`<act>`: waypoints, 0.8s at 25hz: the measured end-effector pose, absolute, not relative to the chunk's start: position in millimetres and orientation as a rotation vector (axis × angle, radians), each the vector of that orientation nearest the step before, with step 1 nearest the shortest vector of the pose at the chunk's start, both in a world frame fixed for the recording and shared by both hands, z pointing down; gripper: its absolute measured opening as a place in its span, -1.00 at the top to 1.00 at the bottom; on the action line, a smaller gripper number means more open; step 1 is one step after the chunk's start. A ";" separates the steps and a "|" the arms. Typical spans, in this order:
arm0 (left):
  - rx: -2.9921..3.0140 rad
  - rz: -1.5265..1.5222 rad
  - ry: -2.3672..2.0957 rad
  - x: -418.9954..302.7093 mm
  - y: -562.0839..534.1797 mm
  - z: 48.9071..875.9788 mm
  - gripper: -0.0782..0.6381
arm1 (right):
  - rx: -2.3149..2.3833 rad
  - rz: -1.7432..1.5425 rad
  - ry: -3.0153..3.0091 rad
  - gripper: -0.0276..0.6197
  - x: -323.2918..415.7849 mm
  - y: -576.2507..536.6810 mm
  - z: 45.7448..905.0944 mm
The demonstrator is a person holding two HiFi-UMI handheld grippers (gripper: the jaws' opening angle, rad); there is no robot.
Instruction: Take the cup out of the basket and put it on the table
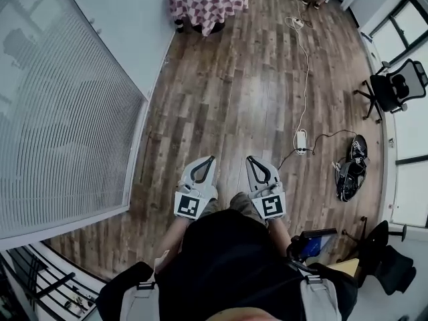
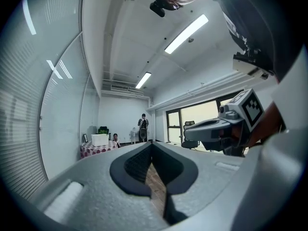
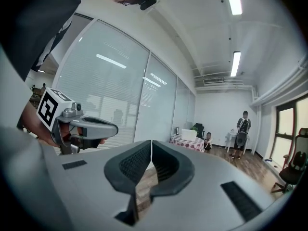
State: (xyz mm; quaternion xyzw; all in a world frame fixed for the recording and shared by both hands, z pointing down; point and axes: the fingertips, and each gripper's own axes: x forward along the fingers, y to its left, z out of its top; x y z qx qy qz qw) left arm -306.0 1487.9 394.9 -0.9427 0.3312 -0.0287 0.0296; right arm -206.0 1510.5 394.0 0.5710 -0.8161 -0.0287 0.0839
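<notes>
Evidently shut and empty, the left gripper (image 1: 211,159) and right gripper (image 1: 249,159) are pointed toward the distant checkered table (image 1: 207,5), neither one nearer.

Head view downward; both gripper views toward checkered table (image 3: 187,144)

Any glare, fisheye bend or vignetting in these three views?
Head view: even light, strong fisheye bend along the white slatted blind wall, soft sheen on the wood plank floor. Left gripper view: black vignette corners, long ceiling strip light blown out. Right gripper view: same vignette, bright streaks reflected on the tall glass partition.
</notes>
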 end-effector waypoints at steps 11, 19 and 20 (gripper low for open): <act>-2.946 -0.133 1.022 -235.5 1358.4 420.1 0.77 | 1.718 -0.052 -2.492 0.87 -149.1 1374.8 417.3; -2.878 -0.162 1.190 -164.8 1211.3 404.7 0.77 | 1.646 -0.030 -2.672 0.87 -85.6 1229.9 410.0; -2.869 -0.169 1.204 -156.9 1197.7 400.3 0.77 | 1.636 -0.024 -2.684 0.87 -75.1 1216.6 406.5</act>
